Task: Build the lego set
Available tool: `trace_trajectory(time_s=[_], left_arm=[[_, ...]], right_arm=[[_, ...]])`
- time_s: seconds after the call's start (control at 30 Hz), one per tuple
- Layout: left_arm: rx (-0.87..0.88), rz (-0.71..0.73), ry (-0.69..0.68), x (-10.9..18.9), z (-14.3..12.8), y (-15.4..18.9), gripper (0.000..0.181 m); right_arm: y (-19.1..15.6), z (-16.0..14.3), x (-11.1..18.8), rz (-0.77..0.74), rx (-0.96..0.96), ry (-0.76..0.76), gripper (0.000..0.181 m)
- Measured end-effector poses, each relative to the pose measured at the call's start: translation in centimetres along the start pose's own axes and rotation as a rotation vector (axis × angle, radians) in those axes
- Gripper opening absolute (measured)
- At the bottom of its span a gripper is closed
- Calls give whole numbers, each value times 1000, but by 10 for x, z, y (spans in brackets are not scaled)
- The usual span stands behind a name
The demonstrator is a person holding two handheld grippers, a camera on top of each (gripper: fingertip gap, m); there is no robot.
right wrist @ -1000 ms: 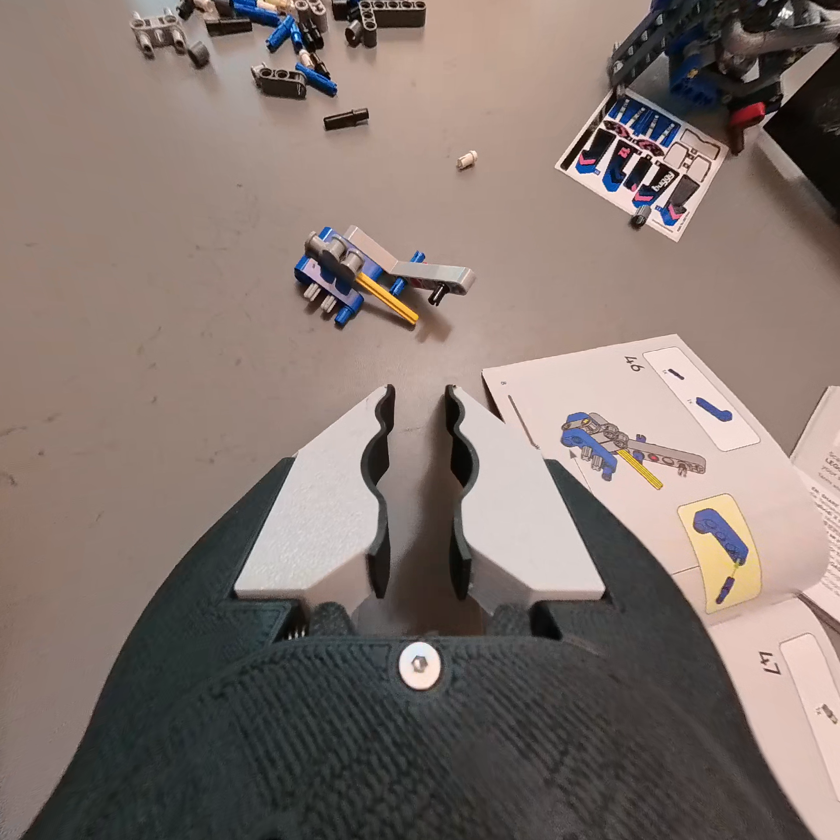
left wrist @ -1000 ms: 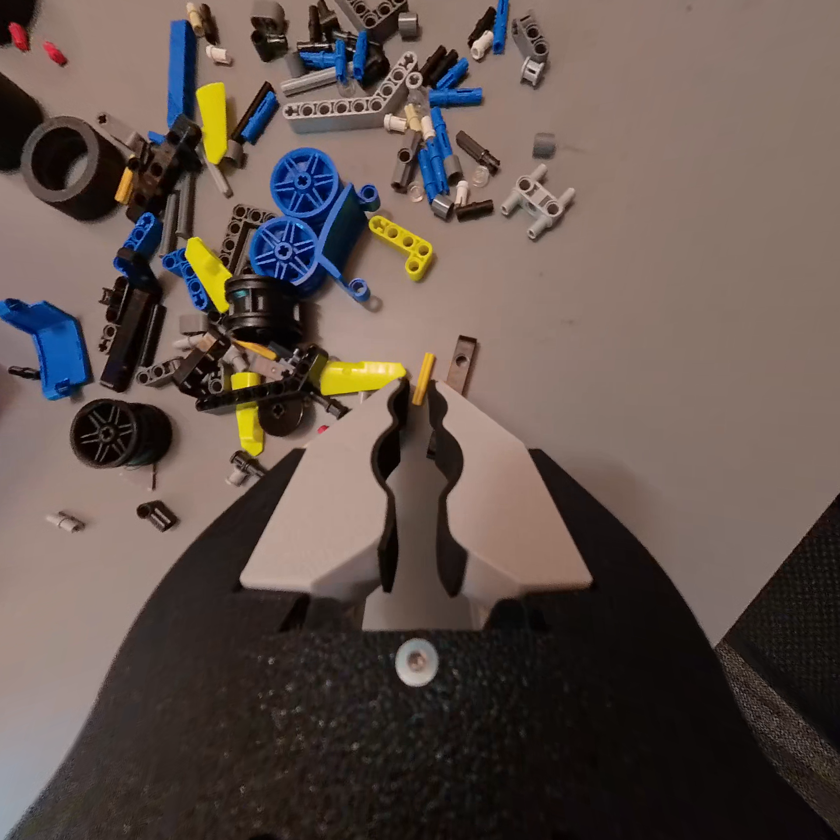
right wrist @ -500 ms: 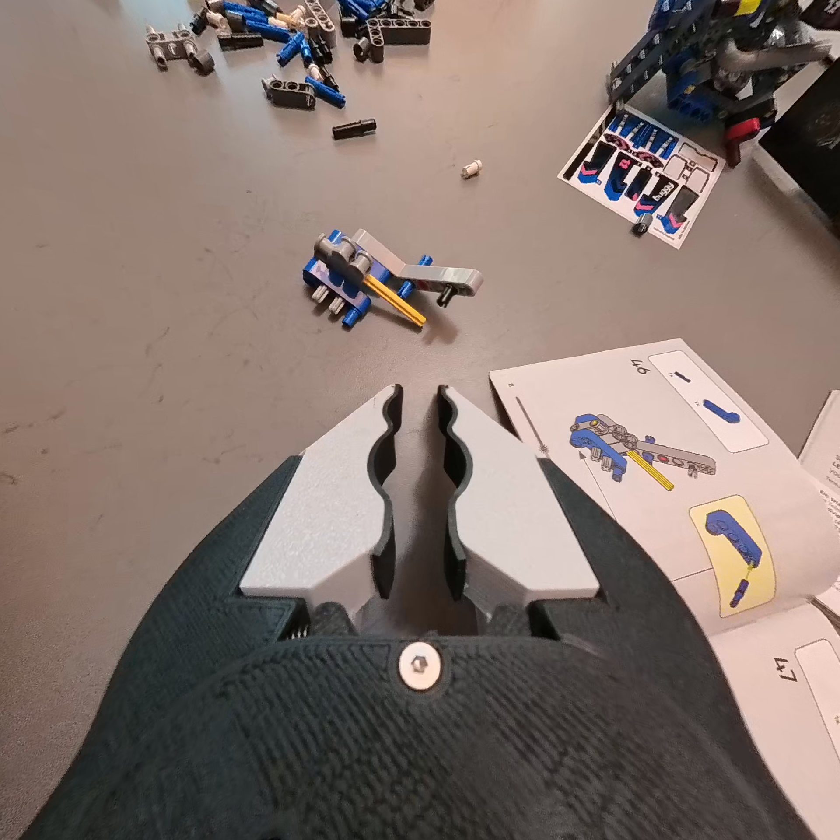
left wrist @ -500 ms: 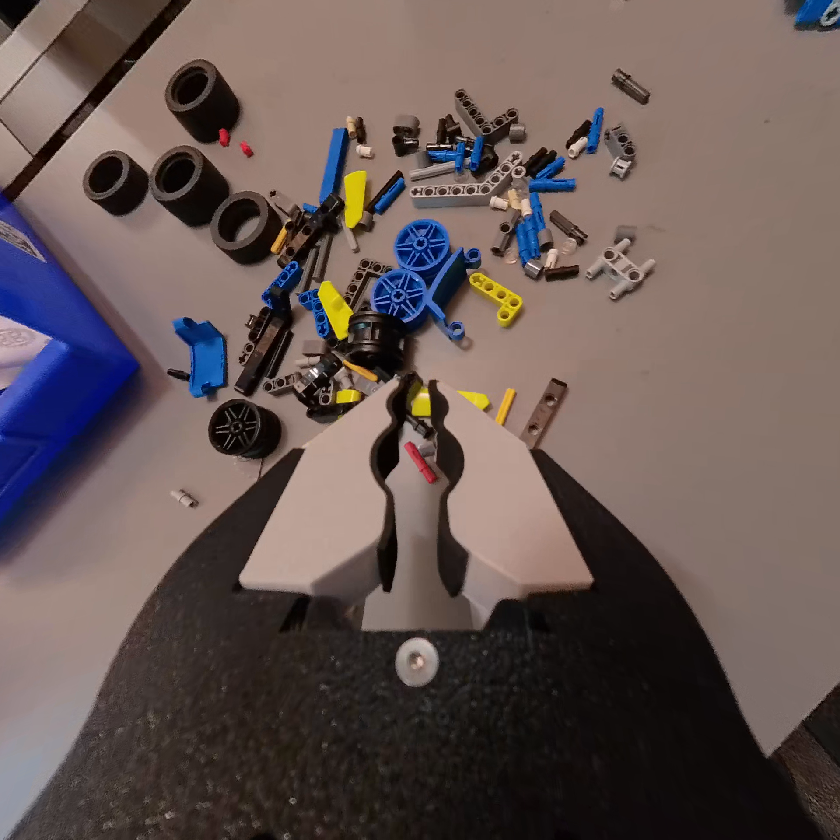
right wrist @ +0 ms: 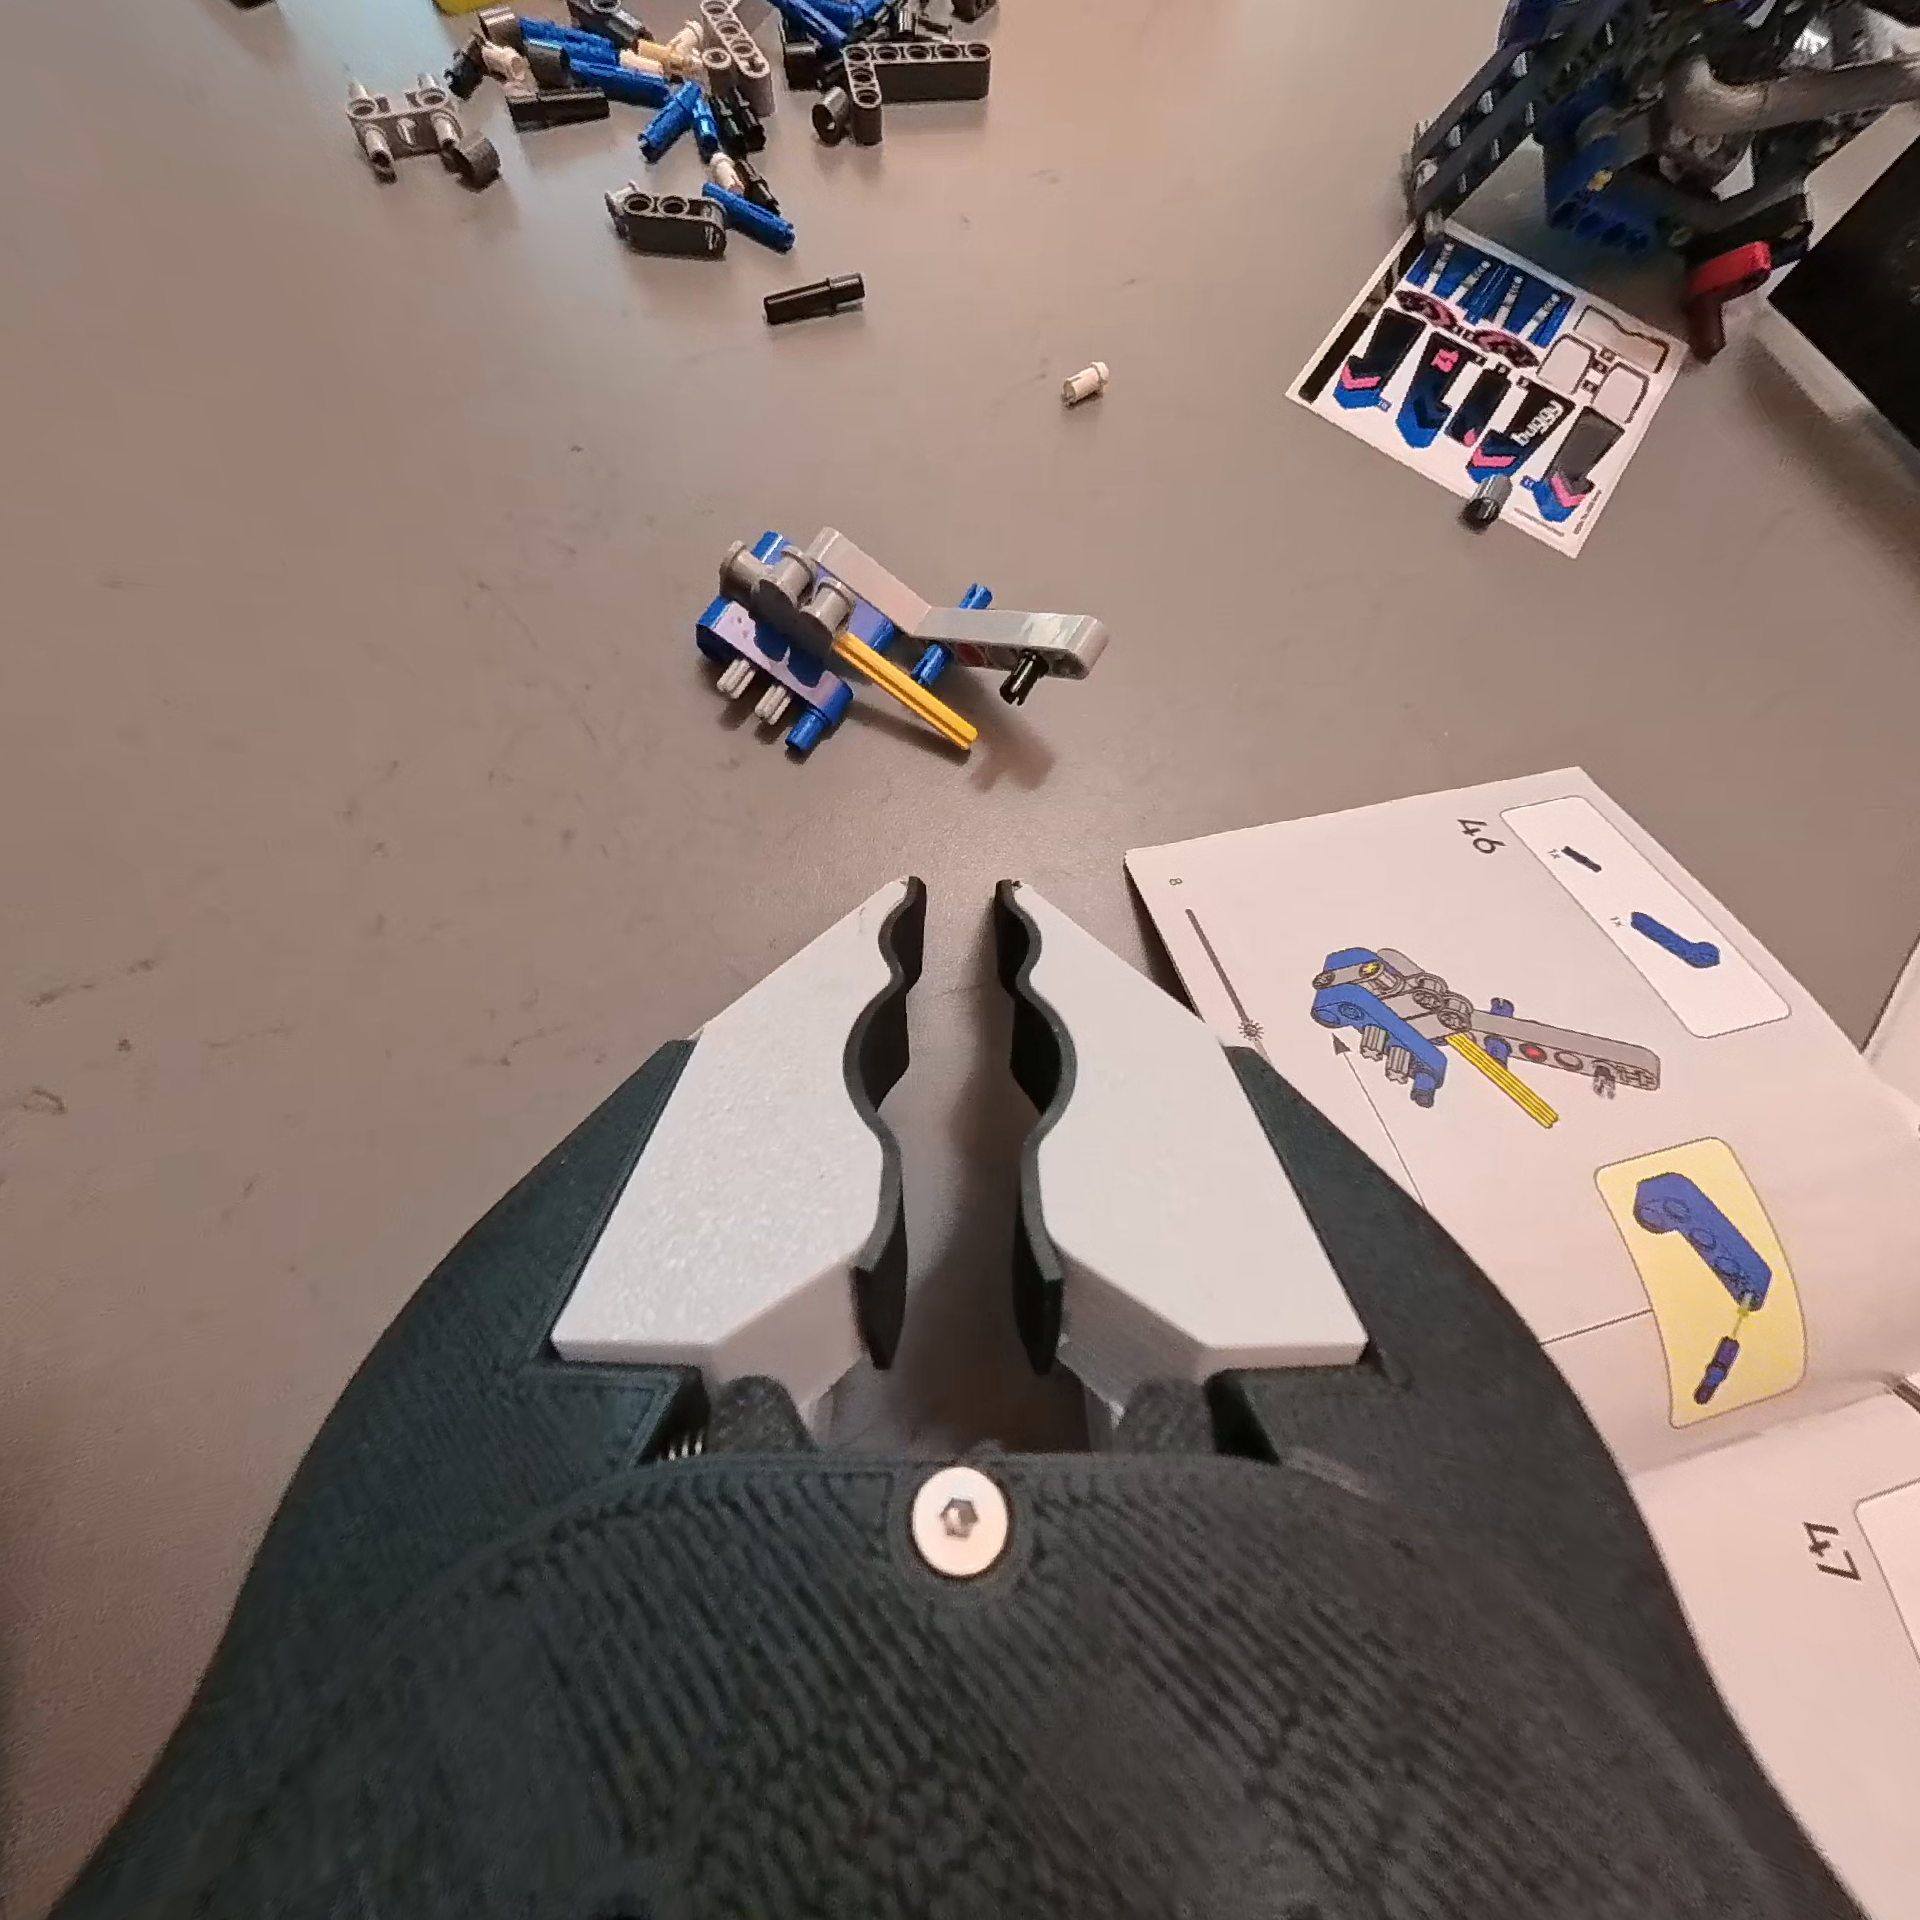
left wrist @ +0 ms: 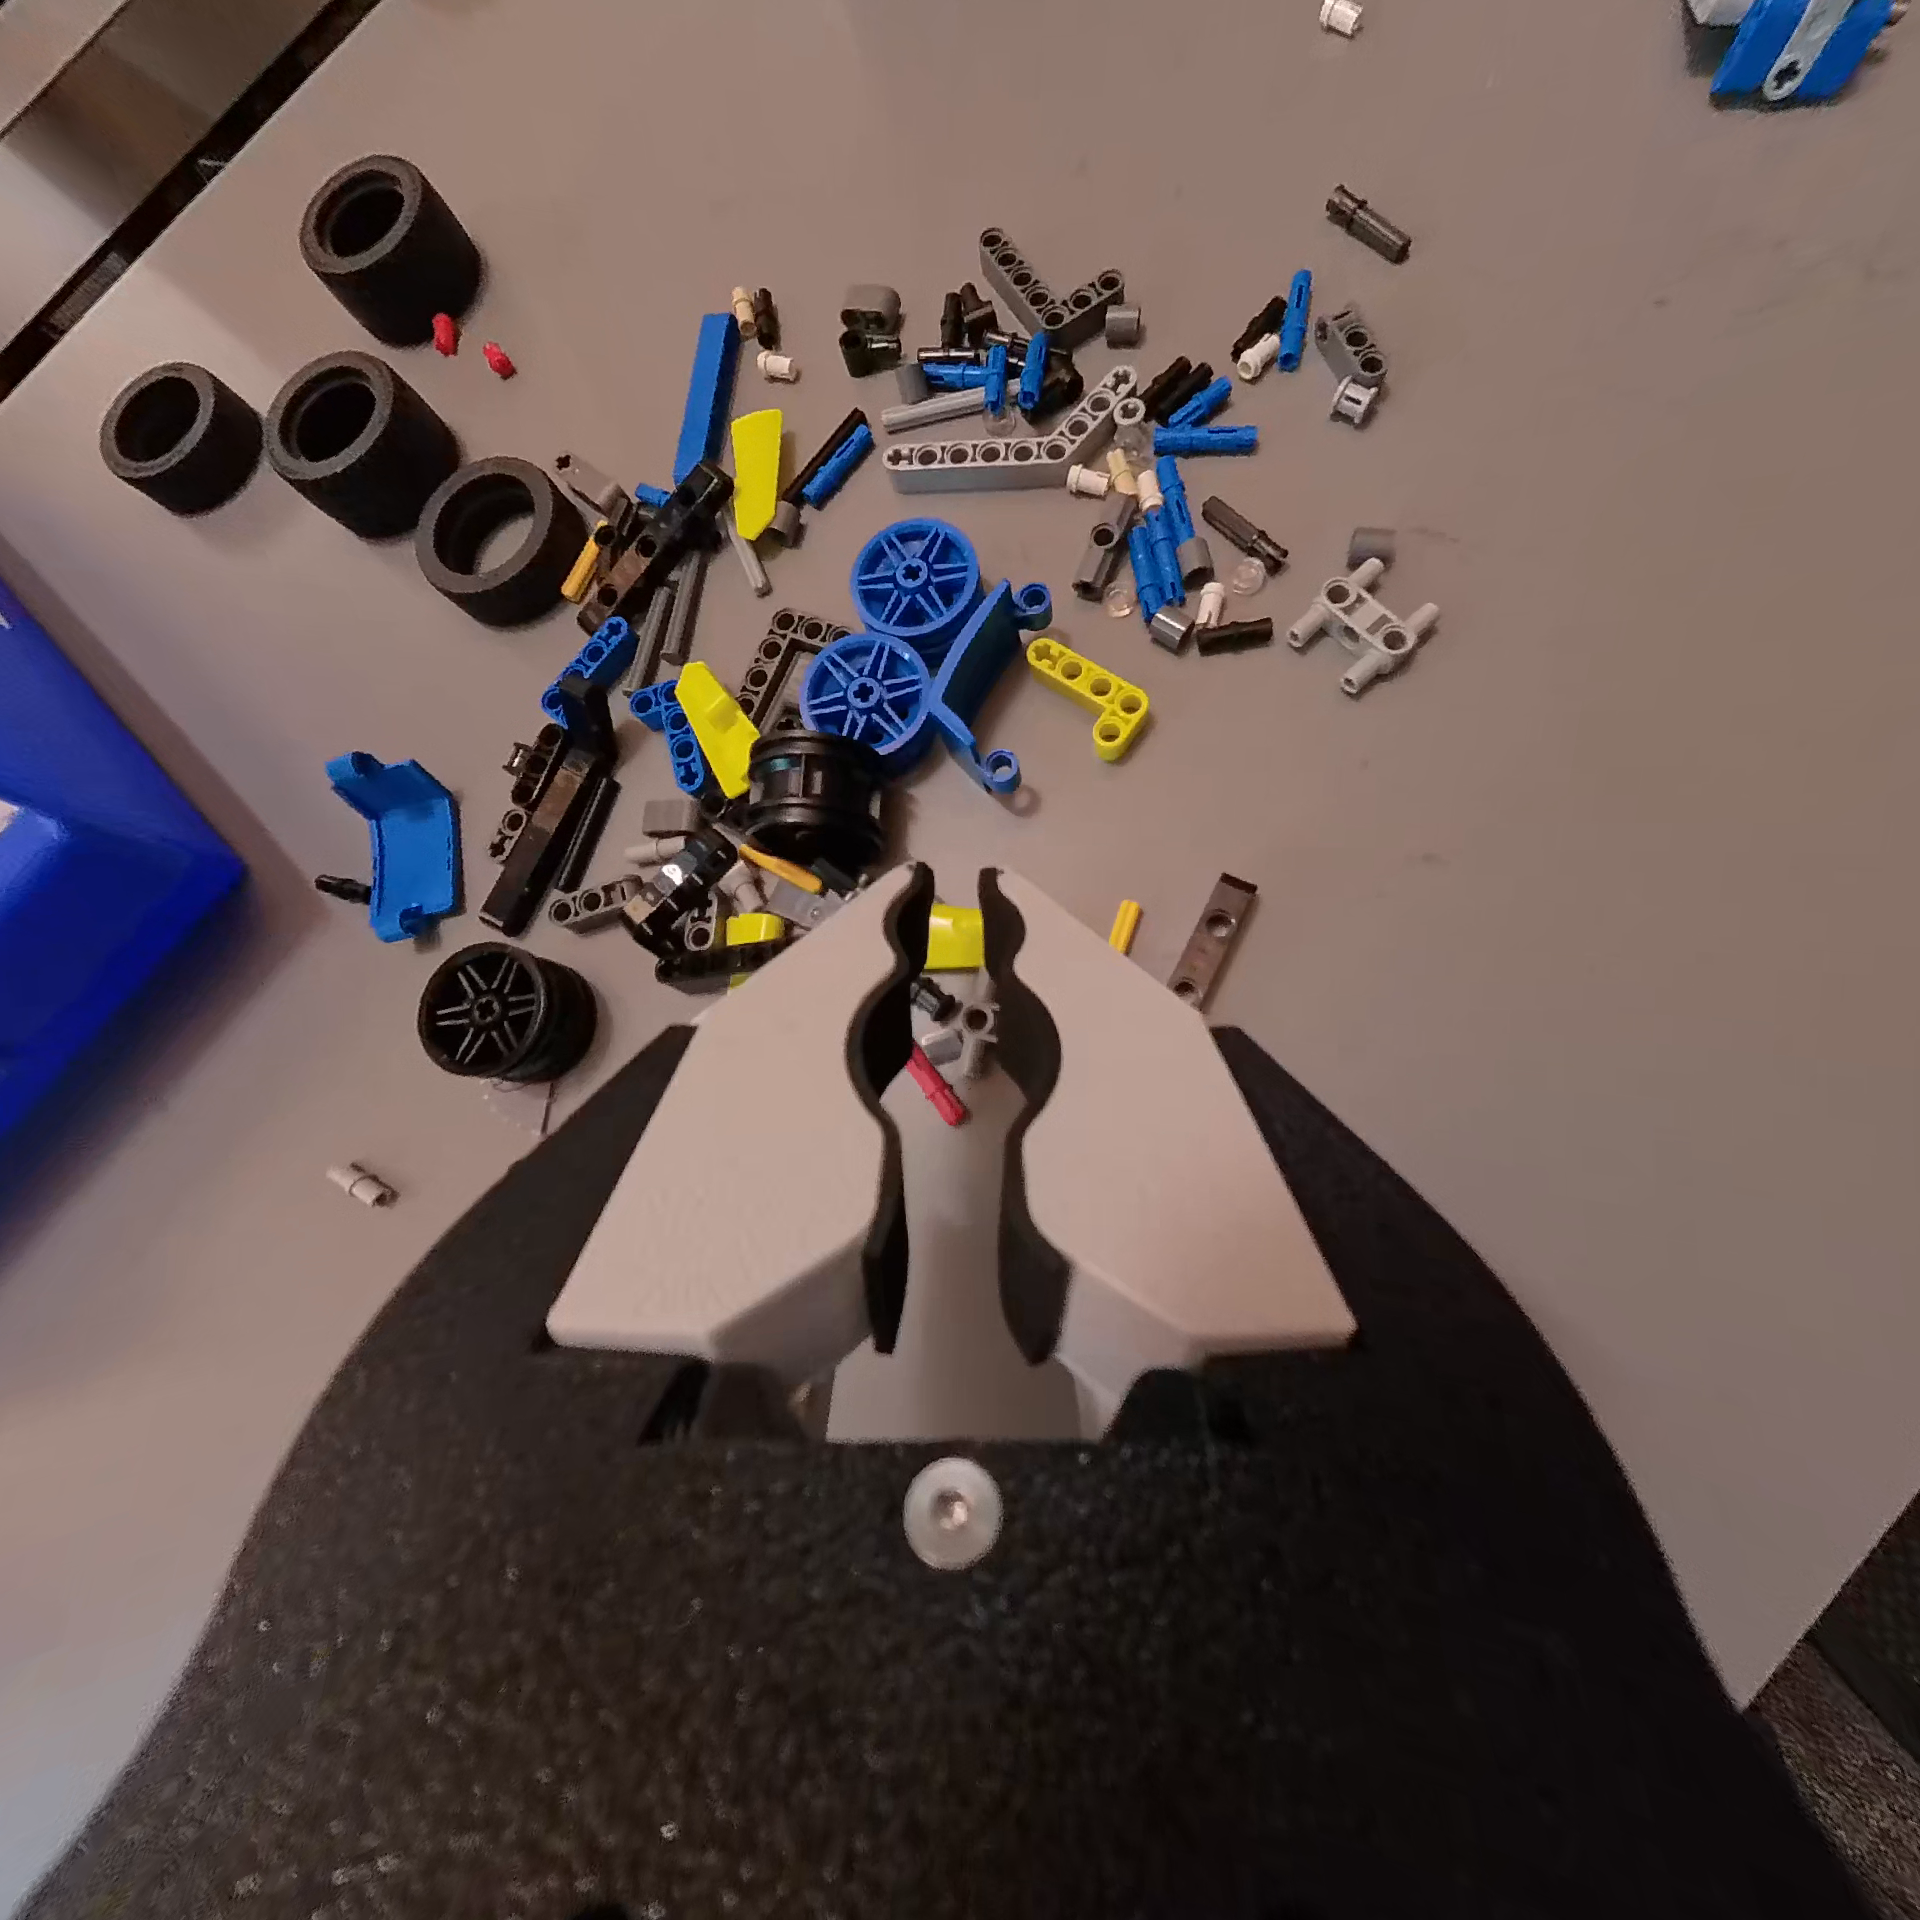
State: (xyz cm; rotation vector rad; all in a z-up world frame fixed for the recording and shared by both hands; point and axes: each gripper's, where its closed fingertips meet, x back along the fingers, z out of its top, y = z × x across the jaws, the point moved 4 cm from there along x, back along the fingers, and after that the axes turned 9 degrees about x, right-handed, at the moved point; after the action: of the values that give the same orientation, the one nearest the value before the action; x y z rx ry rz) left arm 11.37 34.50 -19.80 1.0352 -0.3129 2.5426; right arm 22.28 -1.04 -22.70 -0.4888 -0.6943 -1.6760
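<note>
My left gripper [left wrist: 954, 878] is open by a narrow gap and empty, held above the near edge of the loose lego pile. Through the gap I see a red pin [left wrist: 935, 1086] and a small grey connector [left wrist: 971, 1029] on the table below. A short yellow axle [left wrist: 1124, 927] and a dark flat plate [left wrist: 1214, 940] lie just right of the fingers. My right gripper [right wrist: 958, 888] is open by a narrow gap and empty. It points at a small blue and grey sub-assembly [right wrist: 883, 644] with a yellow axle, which lies on the table ahead, apart from the tips.
The pile holds two blue wheels [left wrist: 914, 577], a yellow L-beam [left wrist: 1096, 691], a black wheel [left wrist: 504, 1013] and several black tyres [left wrist: 390, 249]. A blue box [left wrist: 83, 883] stands at left. An open instruction booklet [right wrist: 1455, 1039], a sticker sheet [right wrist: 1486, 384] and a part-built model [right wrist: 1714, 104] are at right. About 35 cm separates my left fingertips from my right. My left gripper's tips are some 4 cm from the small grey connector [left wrist: 971, 1029]. To reach the short yellow axle [left wrist: 1124, 927] in a straight line is about 4 cm for my left fingers, about 30 cm for my right.
My left gripper has risen and drawn back from the pile, so more of the table shows. My right gripper's gap has narrowed a little and it has shifted slightly; the sub-assembly has not moved.
</note>
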Motion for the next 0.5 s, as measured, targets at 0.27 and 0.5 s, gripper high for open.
trace_trajectory(time_s=[0.27, 0.5], left_arm=[[50, 49, 34, 4, 4, -9, 6], [59, 60, 68, 7, 3, -8, 10]], right_arm=[[0, 0, 0, 13, -12, 1, 12], [1, 0, 0, 23, -25, 3, 12]])
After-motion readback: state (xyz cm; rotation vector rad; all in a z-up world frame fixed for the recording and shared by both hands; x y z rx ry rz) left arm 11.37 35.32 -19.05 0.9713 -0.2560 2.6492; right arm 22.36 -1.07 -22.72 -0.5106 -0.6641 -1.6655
